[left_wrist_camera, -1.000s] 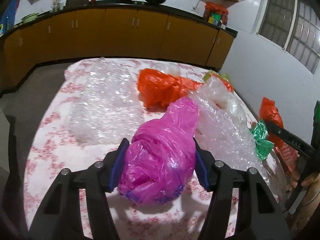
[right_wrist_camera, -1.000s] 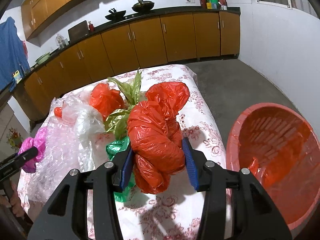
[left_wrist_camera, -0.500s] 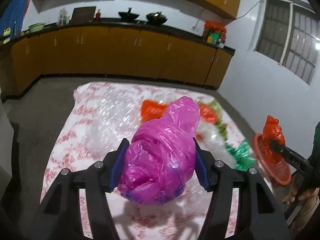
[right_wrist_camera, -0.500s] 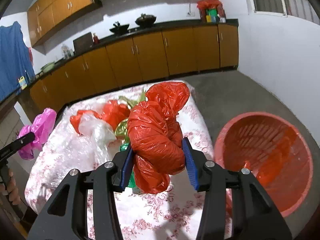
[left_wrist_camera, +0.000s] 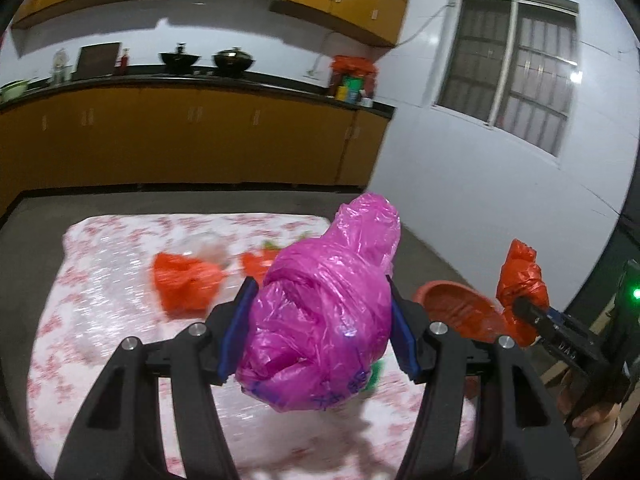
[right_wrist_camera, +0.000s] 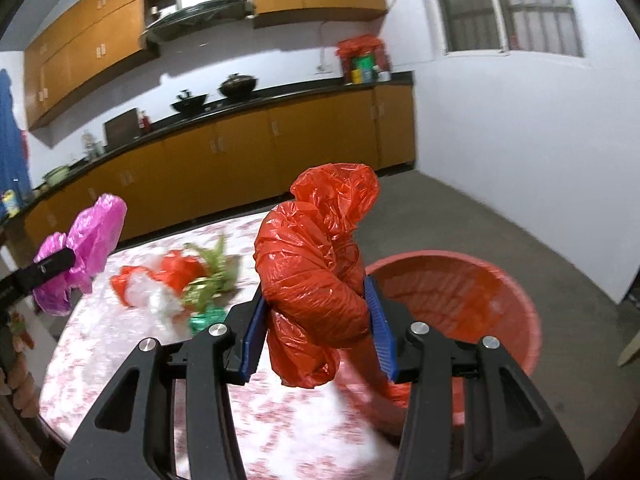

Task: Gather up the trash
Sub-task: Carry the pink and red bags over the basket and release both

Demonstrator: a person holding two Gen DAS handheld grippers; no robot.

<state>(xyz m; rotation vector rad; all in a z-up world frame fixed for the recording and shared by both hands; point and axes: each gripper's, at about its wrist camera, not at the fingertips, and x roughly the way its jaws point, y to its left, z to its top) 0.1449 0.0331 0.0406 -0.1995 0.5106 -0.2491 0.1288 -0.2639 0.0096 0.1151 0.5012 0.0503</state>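
The left claw (left_wrist_camera: 318, 334) grips a pink bag (left_wrist_camera: 324, 312) and the right claw (right_wrist_camera: 316, 330) grips a red bag (right_wrist_camera: 316, 276), both held above the table (right_wrist_camera: 120, 344), with a red bin (right_wrist_camera: 460, 296) just beyond the right claw and more trash (right_wrist_camera: 176, 280) farther back.

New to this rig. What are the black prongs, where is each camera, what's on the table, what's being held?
No robot arm here: a person carries a two-finger gripper in each hand, each with a fisheye camera looking along its fingers. The black prongs with blue pads are those fingers.

Left wrist view: the left gripper is clamped on a pink plastic bag. Right wrist view: the right gripper is clamped on a red plastic bag, with a red basket on the floor beyond it.

The table has a floral cloth with more litter: an orange bag, clear plastic, green leaves and a green wrapper.
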